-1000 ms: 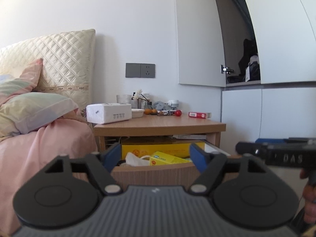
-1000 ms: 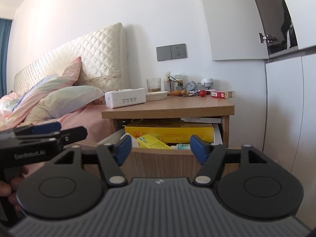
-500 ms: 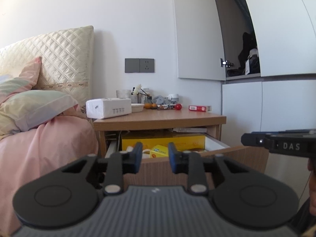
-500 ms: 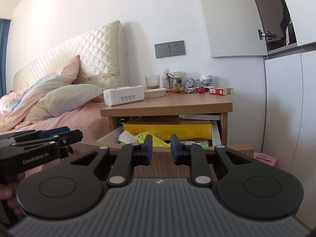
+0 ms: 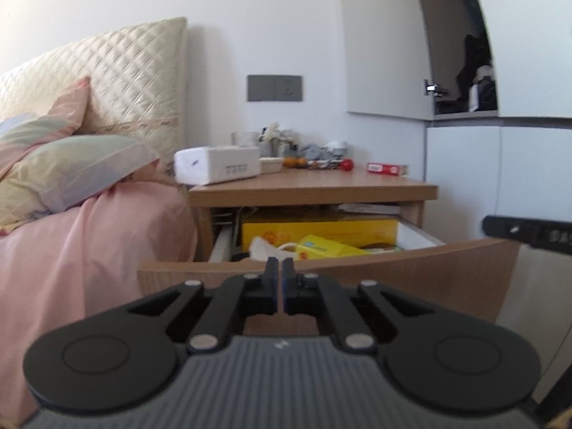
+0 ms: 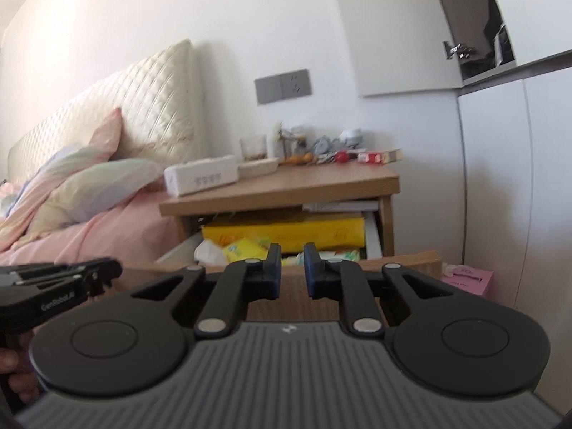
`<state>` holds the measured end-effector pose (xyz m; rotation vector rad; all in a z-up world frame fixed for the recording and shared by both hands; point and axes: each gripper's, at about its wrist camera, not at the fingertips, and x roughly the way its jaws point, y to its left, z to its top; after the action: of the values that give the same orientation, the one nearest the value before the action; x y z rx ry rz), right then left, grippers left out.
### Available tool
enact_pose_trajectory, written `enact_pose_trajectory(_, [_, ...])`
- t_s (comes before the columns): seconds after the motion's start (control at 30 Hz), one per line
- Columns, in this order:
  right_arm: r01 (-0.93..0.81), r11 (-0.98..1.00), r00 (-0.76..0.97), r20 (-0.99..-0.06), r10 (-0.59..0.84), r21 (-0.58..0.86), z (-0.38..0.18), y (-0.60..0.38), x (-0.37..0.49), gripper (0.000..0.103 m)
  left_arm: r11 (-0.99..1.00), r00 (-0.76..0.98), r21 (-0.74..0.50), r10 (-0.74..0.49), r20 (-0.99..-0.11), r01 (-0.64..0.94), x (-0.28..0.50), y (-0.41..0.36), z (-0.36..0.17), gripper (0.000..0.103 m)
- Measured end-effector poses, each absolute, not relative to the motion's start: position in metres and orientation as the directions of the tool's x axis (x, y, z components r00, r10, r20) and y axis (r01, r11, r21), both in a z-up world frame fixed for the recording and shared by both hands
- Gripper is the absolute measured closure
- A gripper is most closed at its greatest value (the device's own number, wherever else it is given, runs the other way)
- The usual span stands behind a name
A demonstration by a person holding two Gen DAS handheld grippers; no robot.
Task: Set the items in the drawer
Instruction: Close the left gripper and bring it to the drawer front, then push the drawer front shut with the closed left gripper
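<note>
The wooden nightstand has its drawer pulled open, holding a yellow box, a yellow-blue packet and white tissue. On top lie a white tissue box, a red box, a red ball and small clutter. My left gripper is shut and empty in front of the drawer. My right gripper is nearly shut with a narrow gap, empty, also before the drawer.
A bed with pink cover and pillows stands left of the nightstand. White wardrobe doors stand at the right, one upper door open. A pink box lies on the floor by the wardrobe.
Both grippers have closed from wide open: the left fully, the right to a narrow gap. The right view has tilted and shifted slightly.
</note>
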<state>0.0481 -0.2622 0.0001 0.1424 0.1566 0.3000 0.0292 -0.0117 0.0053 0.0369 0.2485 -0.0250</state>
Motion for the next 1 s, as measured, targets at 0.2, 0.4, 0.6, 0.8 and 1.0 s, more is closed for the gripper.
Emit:
enact_pose_trajectory(0.2, [-0.295, 0.945, 0.930, -0.185, 0.317, 0.140, -0.006, -0.250, 0.053, 0.086, 0.997, 0.968, 0.069, -0.012, -0.252, 0.030, 0.028, -0.016, 0.003, 0.101])
enact_pose_trajectory(0.4, [-0.274, 0.956, 0.931, -0.223, 0.291, 0.103, -0.010, -0.241, 0.060, 0.086, 0.995, 0.967, 0.092, -0.007, -0.256, 0.032, 0.030, -0.020, 0.000, 0.102])
enact_pose_trajectory(0.6, [-0.253, 0.963, 0.933, -0.240, 0.269, 0.098, -0.013, -0.239, 0.065, 0.089, 0.996, 0.960, 0.084, 0.001, -0.281, 0.023, 0.040, -0.018, -0.002, 0.102])
enact_pose_trajectory(0.8, [-0.252, 0.964, 0.934, -0.240, 0.265, 0.086, -0.014, -0.238, 0.064, 0.090, 0.996, 0.958, 0.085, 0.020, -0.286, 0.005, 0.048, -0.016, -0.003, 0.102])
enact_pose_trajectory(1.0, [-0.251, 0.965, 0.936, -0.236, 0.263, 0.078, -0.015, -0.239, 0.065, 0.090, 0.994, 0.960, 0.109, 0.030, -0.279, 0.001, 0.050, -0.018, -0.004, 0.102])
